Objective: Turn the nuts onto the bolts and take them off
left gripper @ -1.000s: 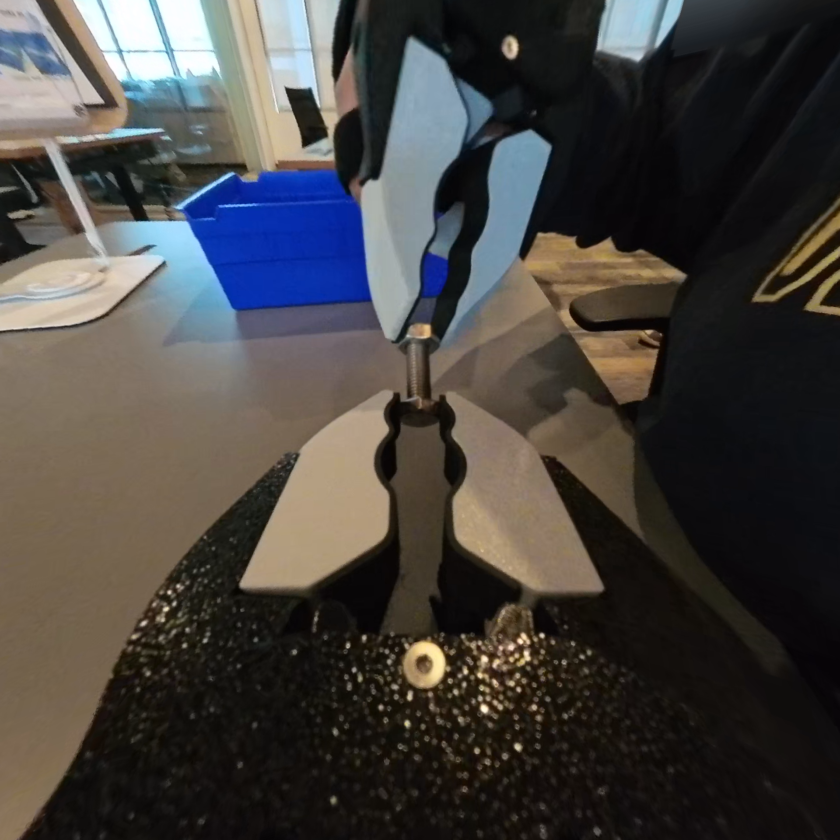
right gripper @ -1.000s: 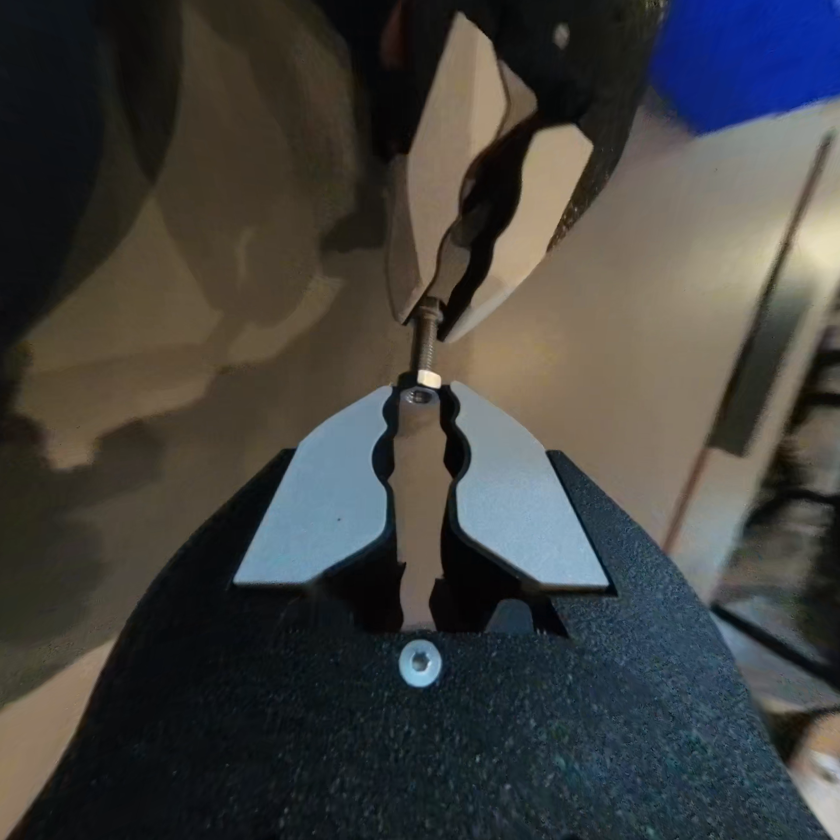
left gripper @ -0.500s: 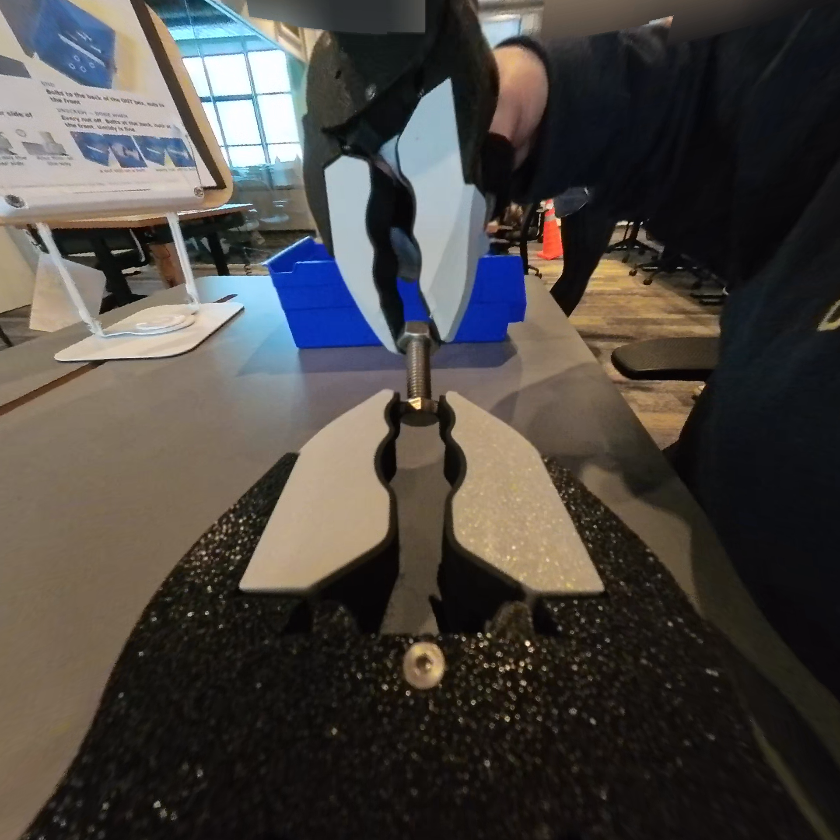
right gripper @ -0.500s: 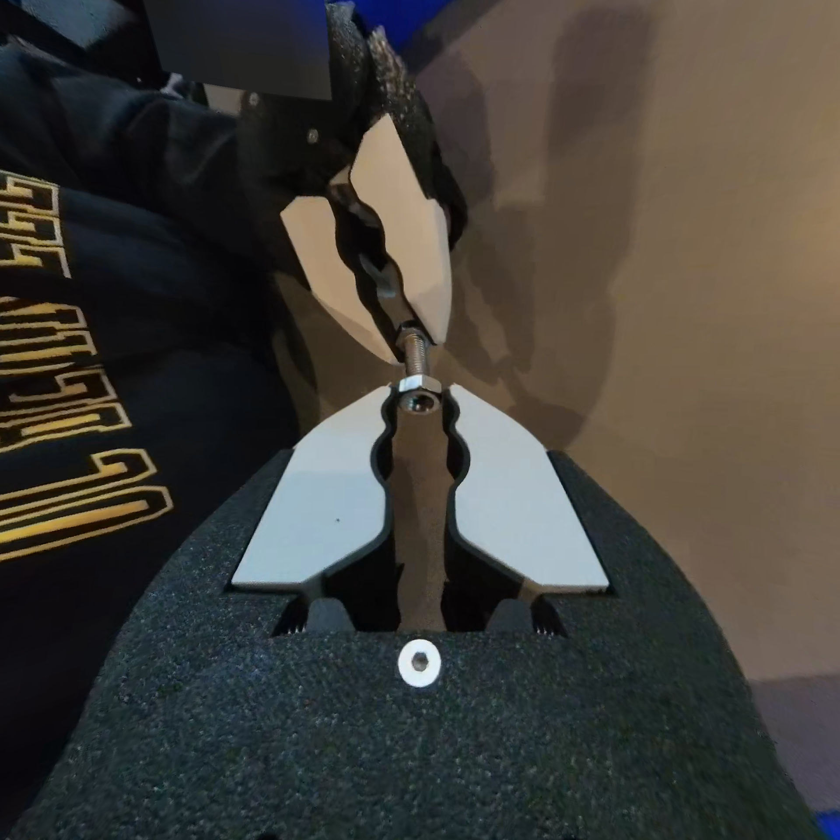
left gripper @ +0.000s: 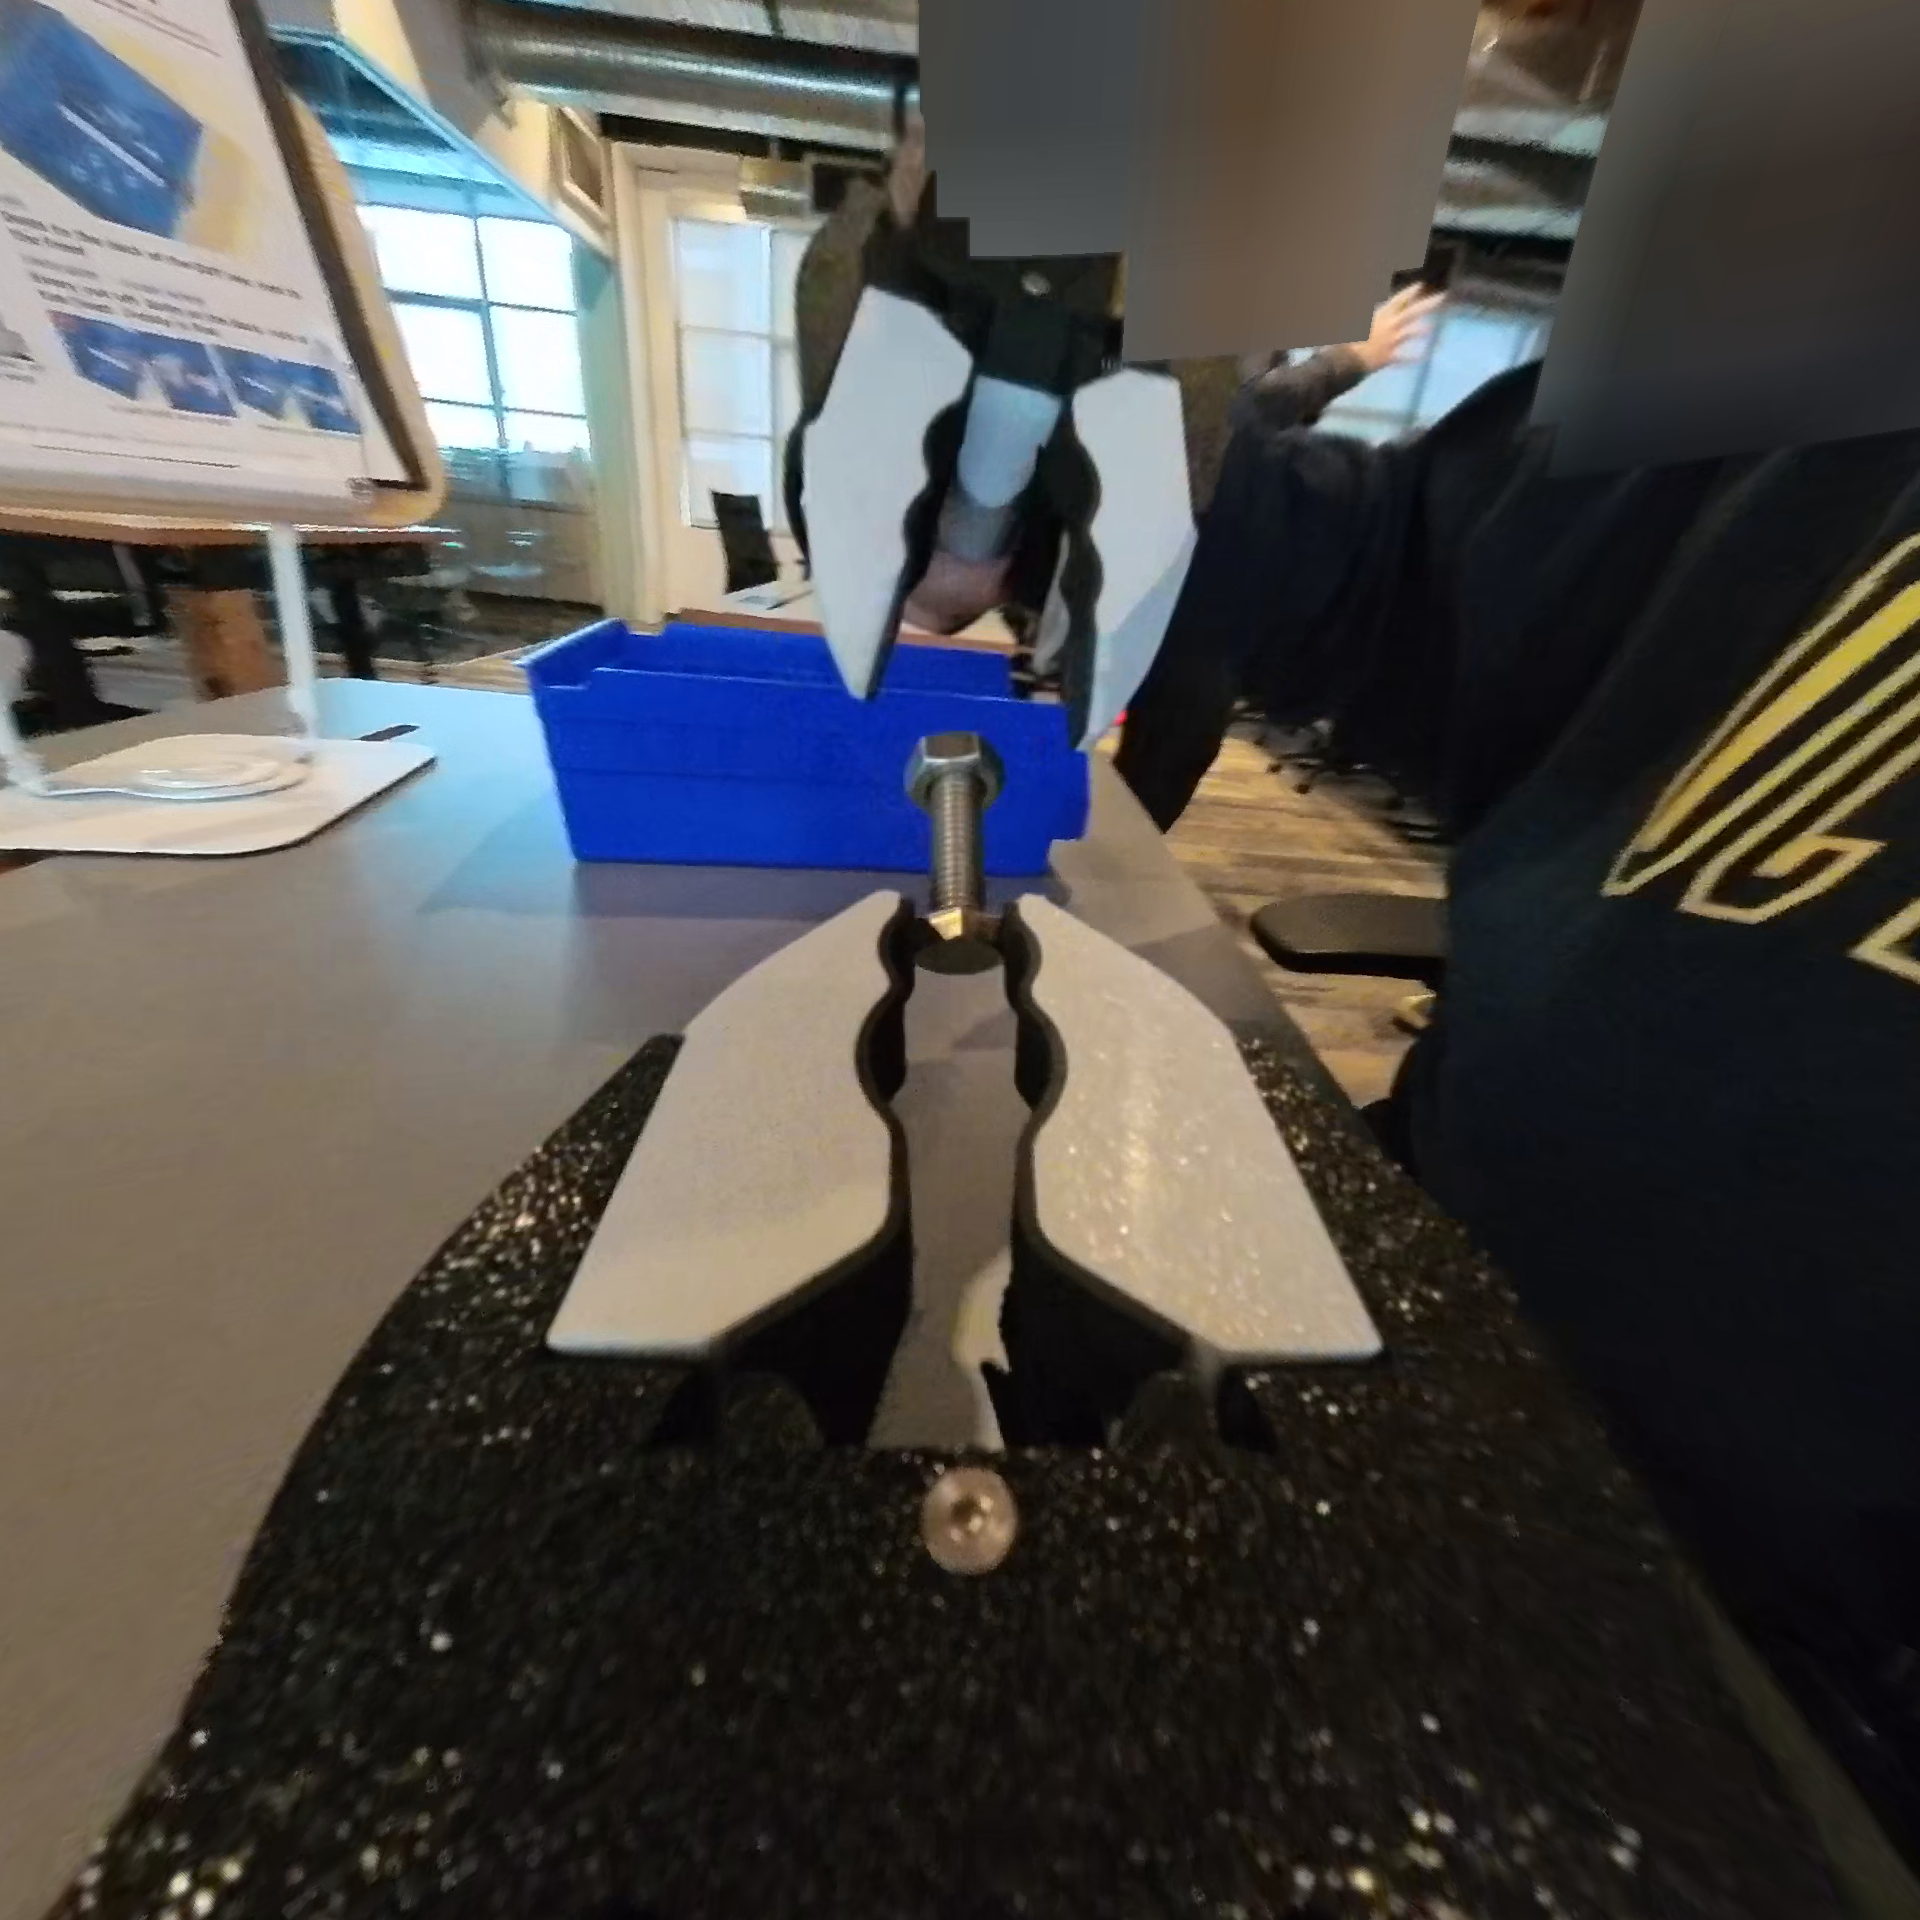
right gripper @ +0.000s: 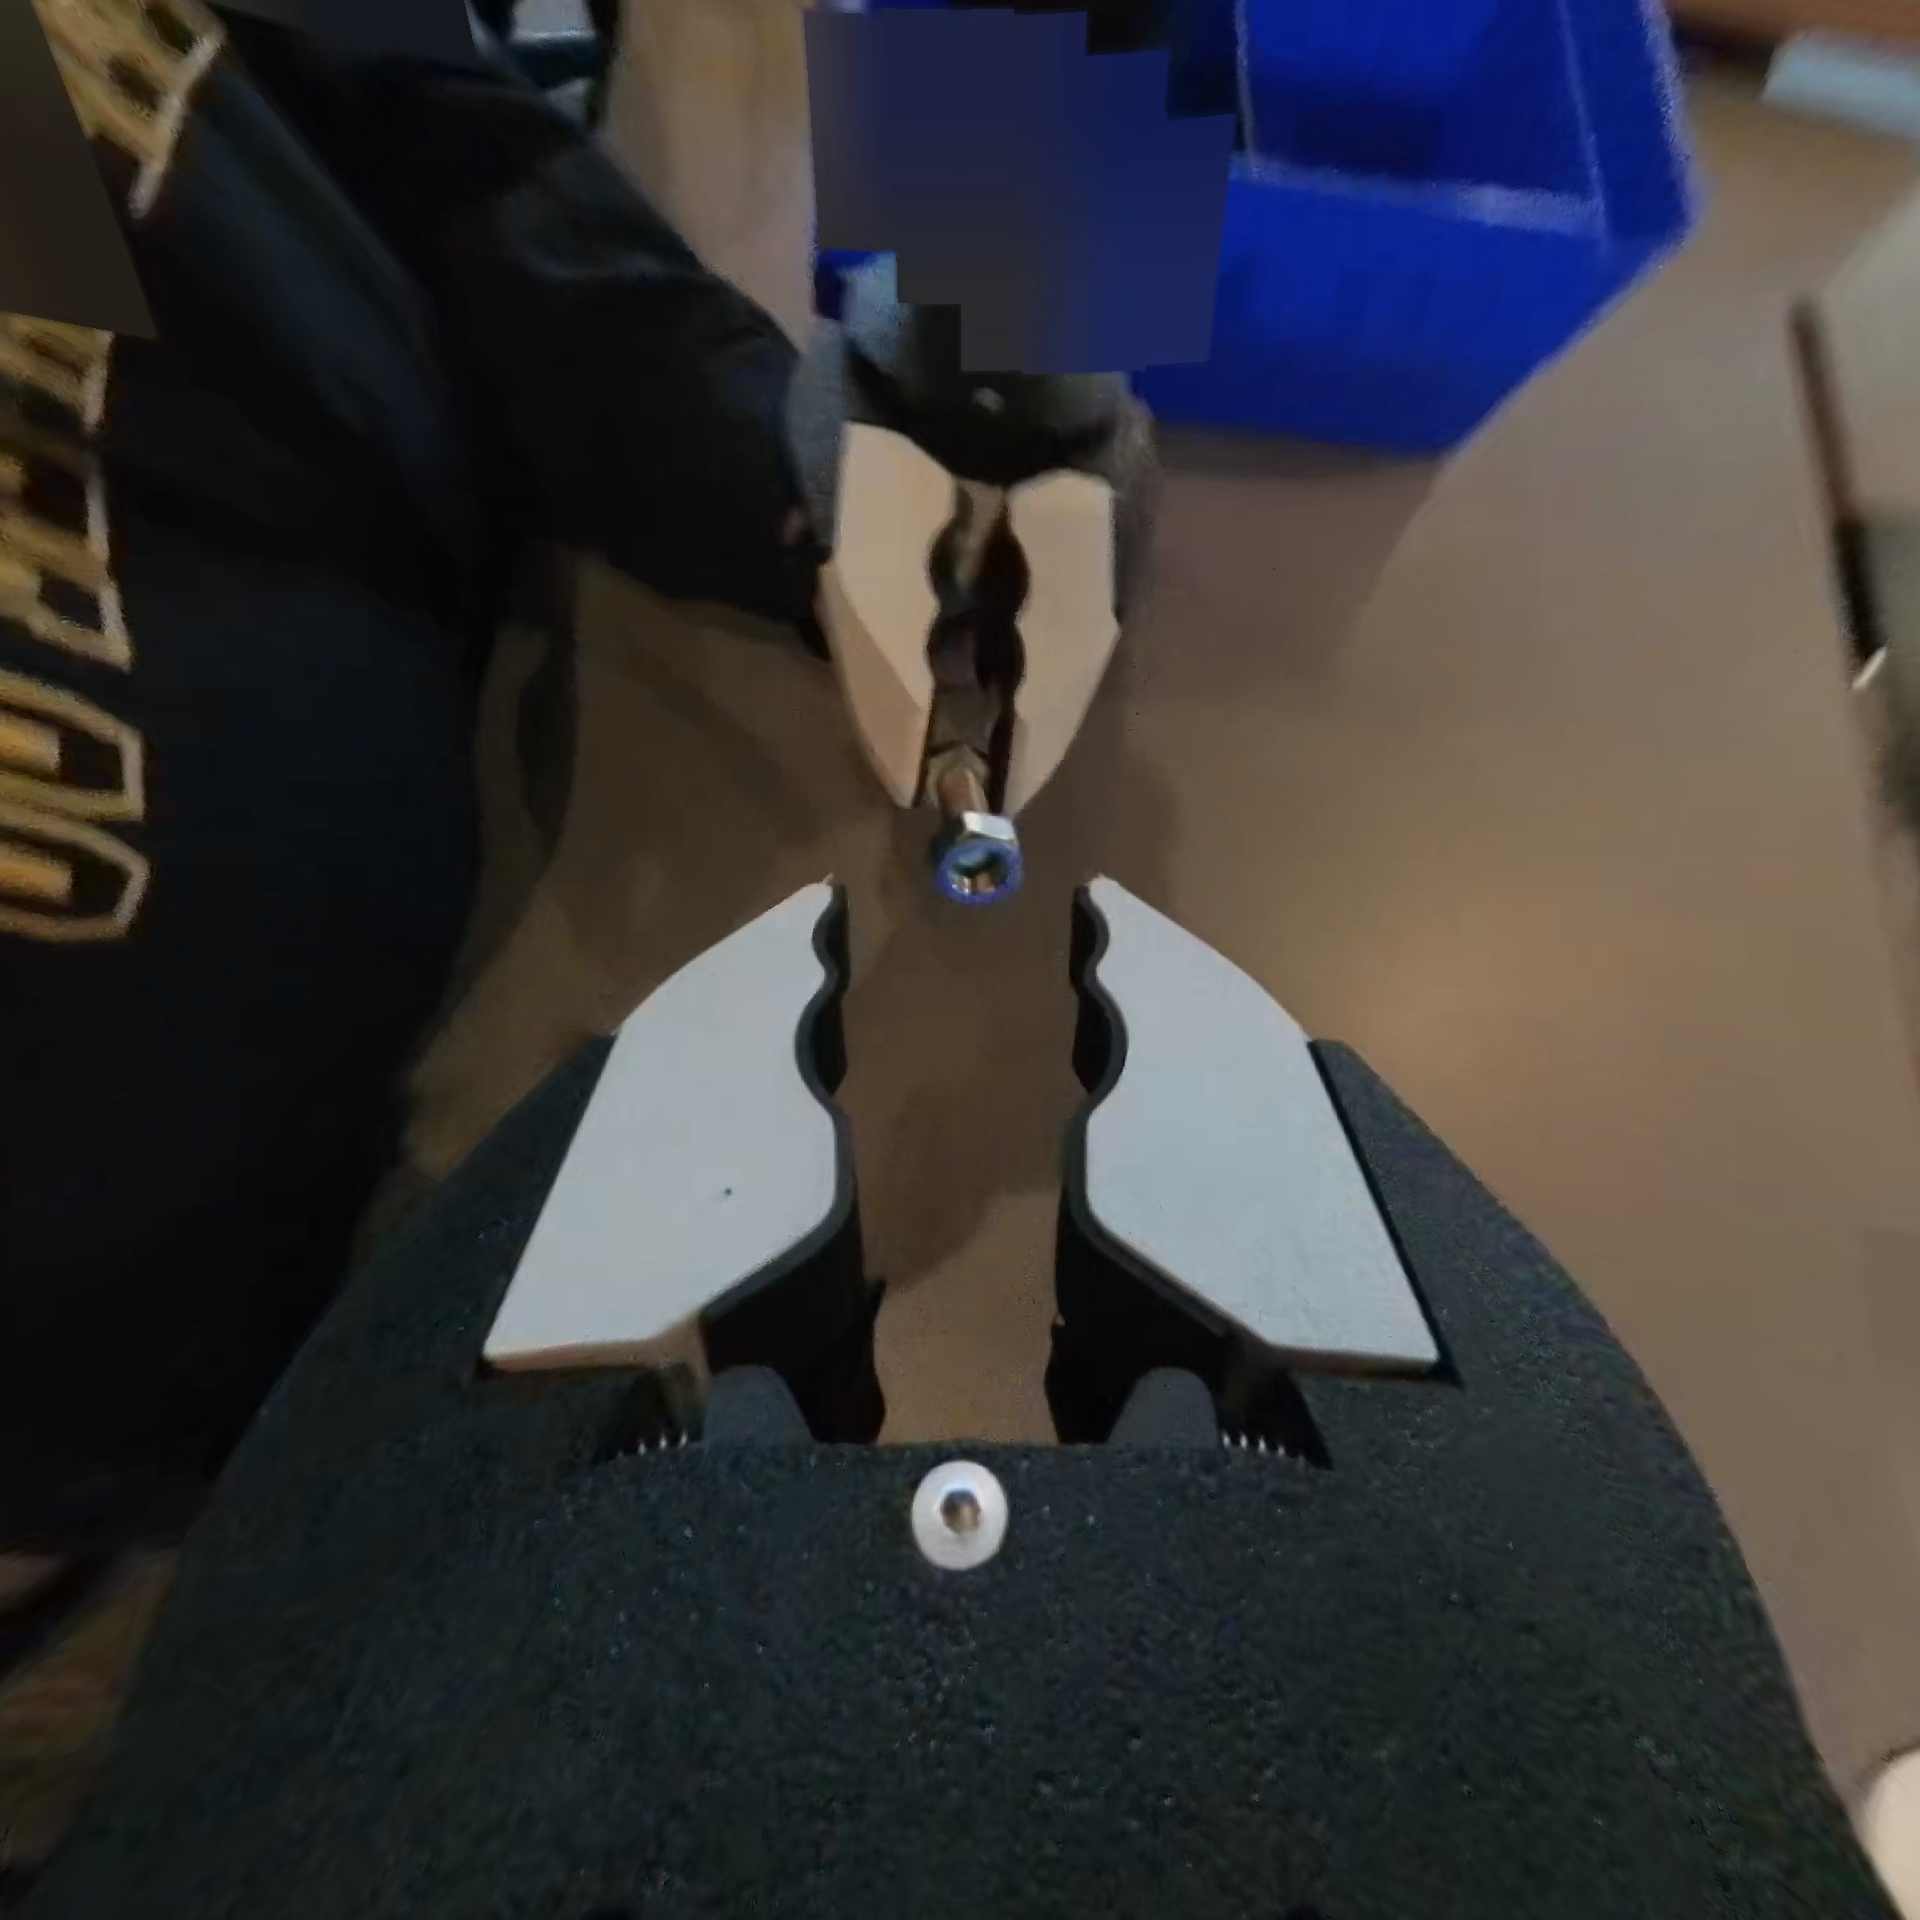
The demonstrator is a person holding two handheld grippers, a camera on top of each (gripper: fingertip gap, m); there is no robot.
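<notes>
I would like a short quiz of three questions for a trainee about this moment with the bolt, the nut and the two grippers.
1. True or false: the right gripper is closed on the nut.
2. Which gripper holds the bolt? A. left gripper B. right gripper C. neither
3. Fill in: behind the bolt, a ____ bin stands on the table.

Key
1. False: its fingers are spread apart, and the nut sits on the free end of the bolt, touching neither.
2. A: the left gripper pinches the bolt's head end.
3. blue
</notes>
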